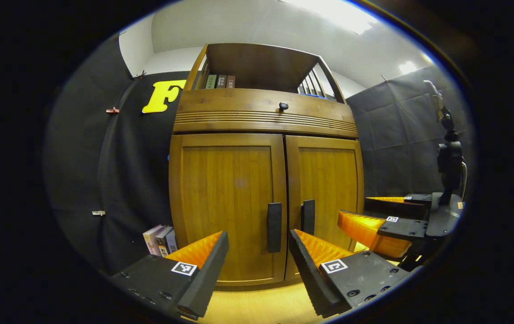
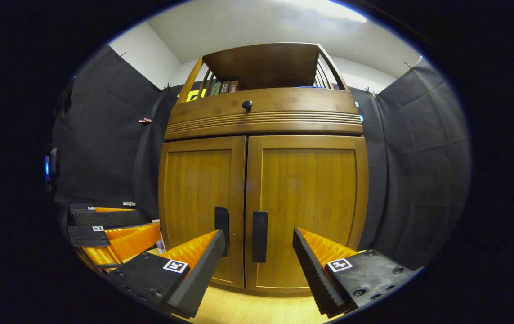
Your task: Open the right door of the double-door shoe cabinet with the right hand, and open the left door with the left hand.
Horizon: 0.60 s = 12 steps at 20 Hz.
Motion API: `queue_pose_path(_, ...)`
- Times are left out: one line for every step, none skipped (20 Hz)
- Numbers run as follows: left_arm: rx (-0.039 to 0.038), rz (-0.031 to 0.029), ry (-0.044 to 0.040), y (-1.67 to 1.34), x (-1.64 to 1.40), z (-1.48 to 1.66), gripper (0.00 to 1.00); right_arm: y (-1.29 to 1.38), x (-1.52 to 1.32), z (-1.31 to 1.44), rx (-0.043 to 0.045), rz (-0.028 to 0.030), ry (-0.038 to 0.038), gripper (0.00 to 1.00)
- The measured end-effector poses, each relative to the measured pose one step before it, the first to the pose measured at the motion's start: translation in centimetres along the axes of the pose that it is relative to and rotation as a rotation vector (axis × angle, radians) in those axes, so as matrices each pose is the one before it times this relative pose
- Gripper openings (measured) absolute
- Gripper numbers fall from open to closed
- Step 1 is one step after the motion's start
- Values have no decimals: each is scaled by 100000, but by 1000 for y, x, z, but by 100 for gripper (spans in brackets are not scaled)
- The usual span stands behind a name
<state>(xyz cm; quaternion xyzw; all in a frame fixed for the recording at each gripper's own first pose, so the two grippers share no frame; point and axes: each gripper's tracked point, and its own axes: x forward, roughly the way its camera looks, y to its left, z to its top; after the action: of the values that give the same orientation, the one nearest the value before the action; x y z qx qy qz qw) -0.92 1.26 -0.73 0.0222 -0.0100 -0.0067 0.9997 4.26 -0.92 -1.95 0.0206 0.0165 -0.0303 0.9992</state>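
While both stand spread wide and empty, the left gripper [image 1: 257, 249] faces the dark bar handle [image 1: 274, 227] of the left door [image 1: 227, 202], and the right gripper [image 2: 259, 247] faces the dark bar handle [image 2: 260, 236] of the right door [image 2: 306, 207]. Neither touches its handle. Beyond them, the brown wooden double-door shoe cabinet [image 2: 263, 121] stands on the pale wooden floor [image 2: 243, 308], both doors closed, with books [image 1: 220, 81] on its open top shelf.

A staged recording booth, not a lived-in home: black cloth [image 2: 104, 135] clipped up as walls at 9 and 3 o'clock, a white ceiling [image 2: 257, 27] with bright lights at 12, and one wooden shoe cabinet [image 2: 306, 198] at centre on a pale wood floor [image 2: 248, 308].
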Motion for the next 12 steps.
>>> queue_pose_path(146, 330, -257, 233, -198, 89, 85, 230, 437, -178, 92, -84, 369, 96)
queue_pose_path(125, 160, -281, 139, 109, 16, 85, 215, 487, -132, 255, 89, 66, 96)
queue_pose_path(-9, 23, -316, 130, 24, 111, 85, 148, 471, -156, 234, 160, 82, 96)
queue_pose_path(-106, 26, -248, -178, 122, -97, 85, 110, 454, -227, 362, -24, 17, 96)
queue_pose_path(-53, 17, -161, 51, -6, 20, 85, 122, 504, -246, 289, -269, 118, 96)
queue_pose_path(-154, 570, 72, 119, -60, -129, 85, 7, 639, -260, -38, -551, 120, 96)
queue_pose_path(51, 986, -87, 150, -50, 19, 85, -293, 709, -426, -644, -1606, 325, 96)
queue_pose_path(232, 672, -325, 133, -4, -50, 88, -338, 800, -583, -1062, -2225, 769, 96)
queue_pose_path(376, -19, -238, 8, -82, 153, 88, -266, 659, -633, -1082, -1751, 908, 94)
queue_pose_path(222, -331, 112, -99, -9, -152, 88, -127, 786, -596, -588, -1356, 843, 96)
queue_pose_path(185, -703, 137, -62, 75, 9, 85, -111, 502, -548, 125, -1087, 438, 96)
queue_pose_path(109, -731, 148, 275, -163, -169, 85, -42, 221, -293, 521, -766, 356, 96)
